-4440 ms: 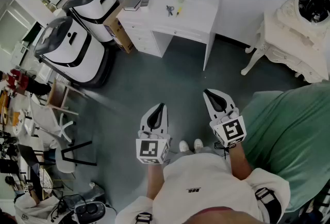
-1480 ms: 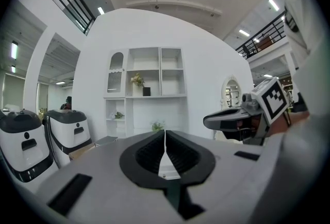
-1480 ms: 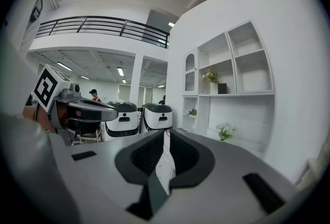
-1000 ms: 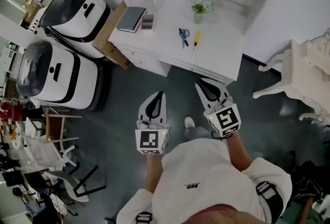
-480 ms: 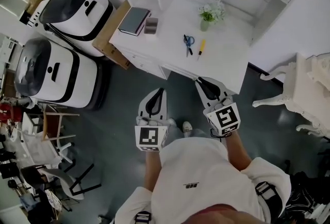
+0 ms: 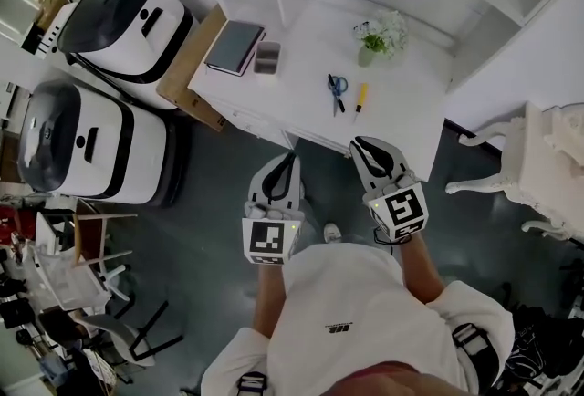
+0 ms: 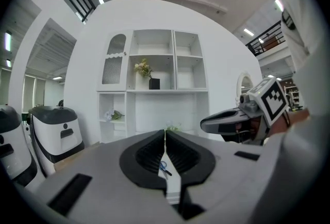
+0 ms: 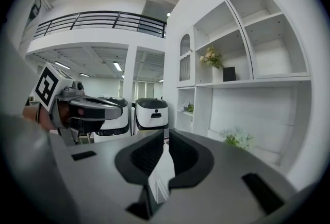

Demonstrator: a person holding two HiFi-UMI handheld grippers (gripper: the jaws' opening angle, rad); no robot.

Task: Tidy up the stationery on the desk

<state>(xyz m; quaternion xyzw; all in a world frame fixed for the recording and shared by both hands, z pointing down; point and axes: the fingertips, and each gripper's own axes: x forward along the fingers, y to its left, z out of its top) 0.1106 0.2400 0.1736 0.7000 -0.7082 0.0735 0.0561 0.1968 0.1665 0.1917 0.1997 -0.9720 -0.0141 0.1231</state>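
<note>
scissors [image 6: 337,93] blades toward person | yellow pen [image 6: 359,98] parallel | left gripper [image 6: 292,158], right gripper [image 6: 359,144] closed, empty

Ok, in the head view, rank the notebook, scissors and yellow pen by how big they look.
1. notebook: clearly largest.
2. scissors and yellow pen: similar length, scissors a little wider; too close to rank firmly.

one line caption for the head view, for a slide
Person facing a white desk, left gripper and right gripper empty near its front edge; scissors, yellow pen and notebook lie on top.
</note>
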